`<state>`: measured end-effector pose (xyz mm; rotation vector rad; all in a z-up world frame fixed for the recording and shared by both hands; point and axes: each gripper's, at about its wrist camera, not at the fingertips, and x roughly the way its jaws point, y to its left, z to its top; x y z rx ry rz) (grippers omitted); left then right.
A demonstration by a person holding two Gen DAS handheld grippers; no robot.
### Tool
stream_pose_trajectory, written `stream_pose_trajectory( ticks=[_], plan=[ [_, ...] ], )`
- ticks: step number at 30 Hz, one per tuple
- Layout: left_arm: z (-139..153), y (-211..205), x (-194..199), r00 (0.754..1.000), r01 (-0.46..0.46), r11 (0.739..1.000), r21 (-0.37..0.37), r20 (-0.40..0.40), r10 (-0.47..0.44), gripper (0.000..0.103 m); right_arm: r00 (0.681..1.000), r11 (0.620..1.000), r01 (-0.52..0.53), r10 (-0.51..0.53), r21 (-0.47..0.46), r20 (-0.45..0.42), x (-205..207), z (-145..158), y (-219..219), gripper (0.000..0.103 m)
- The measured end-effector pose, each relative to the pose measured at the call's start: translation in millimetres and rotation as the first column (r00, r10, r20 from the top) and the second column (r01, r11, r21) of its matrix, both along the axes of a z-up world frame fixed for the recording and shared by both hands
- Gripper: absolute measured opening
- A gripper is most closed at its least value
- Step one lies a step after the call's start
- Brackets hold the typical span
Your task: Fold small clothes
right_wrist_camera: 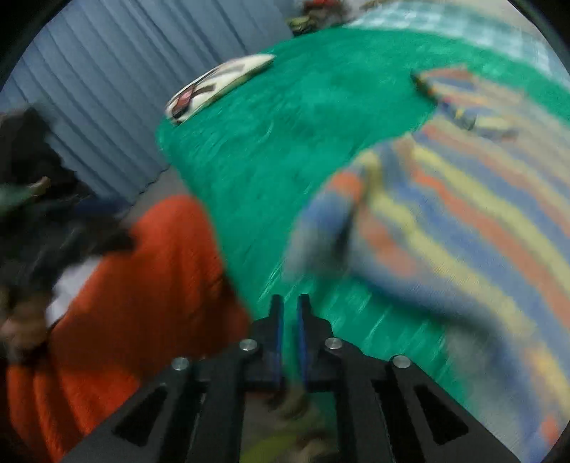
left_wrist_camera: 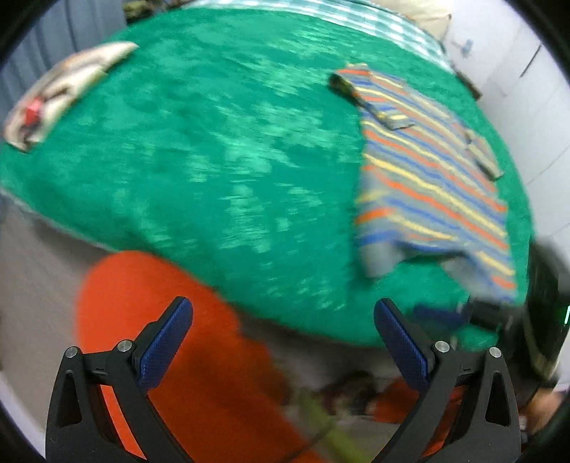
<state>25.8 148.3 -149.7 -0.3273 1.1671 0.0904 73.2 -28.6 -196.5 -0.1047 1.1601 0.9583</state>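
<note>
A small polo shirt (left_wrist_camera: pixel 427 178) with orange, blue and yellow stripes lies spread on a green fuzzy blanket (left_wrist_camera: pixel 213 160), collar at the far end. My left gripper (left_wrist_camera: pixel 283 304) hangs open over the blanket's near edge, left of the shirt, holding nothing. The right gripper (left_wrist_camera: pixel 445 315) shows as a dark blur by the shirt's near hem. In the right wrist view the shirt (right_wrist_camera: pixel 463 220) fills the right side. There my right gripper (right_wrist_camera: pixel 290 299) stands with only a narrow gap between its pads, just short of the near hem, and only the blanket (right_wrist_camera: pixel 285 160) shows in that gap.
A folded white printed garment (left_wrist_camera: pixel 60 89) (right_wrist_camera: pixel 217 85) lies at the blanket's far left corner. A person's orange-clad leg (left_wrist_camera: pixel 160 320) (right_wrist_camera: pixel 142 285) is beside the near edge. A blue pleated curtain (right_wrist_camera: pixel 89 89) hangs at the left. A checked sheet (left_wrist_camera: pixel 356 17) borders the far side.
</note>
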Motion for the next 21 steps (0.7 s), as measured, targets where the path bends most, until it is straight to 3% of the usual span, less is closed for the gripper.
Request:
stream_pose_trajectory(
  ticks=[1, 3, 5, 7, 8, 10, 11, 13, 15, 16, 17, 18, 19, 20, 21],
  plan=[
    [-5.7, -4.2, 9.5, 1.0, 0.027, 0.997, -0.068, 0.017, -0.026, 0.101, 1.0, 1.0, 0.026, -0.026, 0.003, -0.013, -5.0, -0.9, -11.4, 0.033],
    [-14.2, -12.1, 23.7, 0.998, 0.063, 0.99, -0.125, 0.037, -0.059, 0.101, 0.99, 0.99, 0.134, -0.132, 0.045, -0.045, -11.9, 3.7, -51.5, 0.032],
    [-26.7, -20.5, 39.5, 0.996, 0.09, 0.987, -0.136, 0.039, -0.086, 0.098, 0.953, 0.95, 0.301, -0.296, 0.087, -0.067, -14.7, 14.6, -108.0, 0.032],
    [-37.9, -26.1, 50.7, 0.994, 0.111, 0.982, -0.152, 0.037, -0.107, 0.088, 0.861, 0.855, 0.508, -0.502, 0.104, -0.079, -17.9, 23.9, -181.3, 0.033],
    [-44.1, -28.3, 55.6, 0.993, 0.12, 0.98, -0.161, 0.026, -0.118, 0.078, 0.791, 0.786, 0.612, -0.608, 0.09, -0.071, -20.7, 27.2, -221.5, 0.033],
    [-54.8, -33.4, 63.8, 0.991, 0.134, 0.975, -0.179, 0.003, -0.136, 0.074, 0.659, 0.658, 0.752, -0.751, 0.029, -0.048, -28.8, 25.6, -290.2, 0.035],
    [-56.9, -35.9, 65.9, 0.99, 0.138, 0.976, -0.17, 0.009, -0.138, 0.074, 0.619, 0.62, 0.785, -0.784, -0.007, -0.04, -31.8, 20.0, -316.4, 0.036],
    [-54.3, -42.0, 65.6, 0.988, 0.157, 0.975, -0.154, 0.037, -0.153, 0.067, 0.62, 0.623, 0.78, -0.783, -0.058, -0.052, -27.6, 4.5, -338.3, 0.036],
    [-55.6, -46.3, 67.8, 0.984, 0.179, 0.969, -0.168, 0.041, -0.174, 0.039, 0.655, 0.659, 0.752, -0.752, -0.036, -0.078, -23.8, -6.3, -339.8, 0.036],
    [-58.4, -47.2, 70.4, 0.983, 0.186, 0.964, -0.191, 0.027, -0.184, 0.016, 0.672, 0.674, 0.738, -0.736, -0.006, -0.087, -21.6, -8.8, -338.2, 0.036],
    [-62.4, -46.0, 74.0, 0.982, 0.188, 0.958, -0.216, 0.004, -0.191, 0.005, 0.686, 0.686, 0.726, -0.72, 0.038, -0.108, -17.6, -11.2, -335.3, 0.036],
    [-63.4, -45.5, 75.2, 0.979, 0.195, 0.948, -0.25, -0.006, -0.203, 0.005, 0.7, 0.699, 0.712, -0.7, 0.065, -0.142, -10.9, -15.2, -330.5, 0.035],
    [-61.3, -43.3, 75.9, 0.975, 0.206, 0.936, -0.286, -0.016, -0.22, 0.004, 0.724, 0.724, 0.684, -0.66, 0.087, -0.2, -5.3, -18.5, -324.1, 0.015],
    [-57.0, -40.2, 75.7, 0.973, 0.215, 0.931, -0.296, -0.017, -0.23, 0.004, 0.743, 0.749, 0.659, -0.636, 0.069, -0.209, -2.2, -18.5, -314.9, 0.006],
    [-47.7, -33.0, 74.1, 0.97, 0.228, 0.924, -0.306, -0.009, -0.242, 0.004, 0.757, 0.763, 0.644, -0.625, 0.057, -0.189, -1.1, -18.7, -302.9, 0.006]
  ],
)
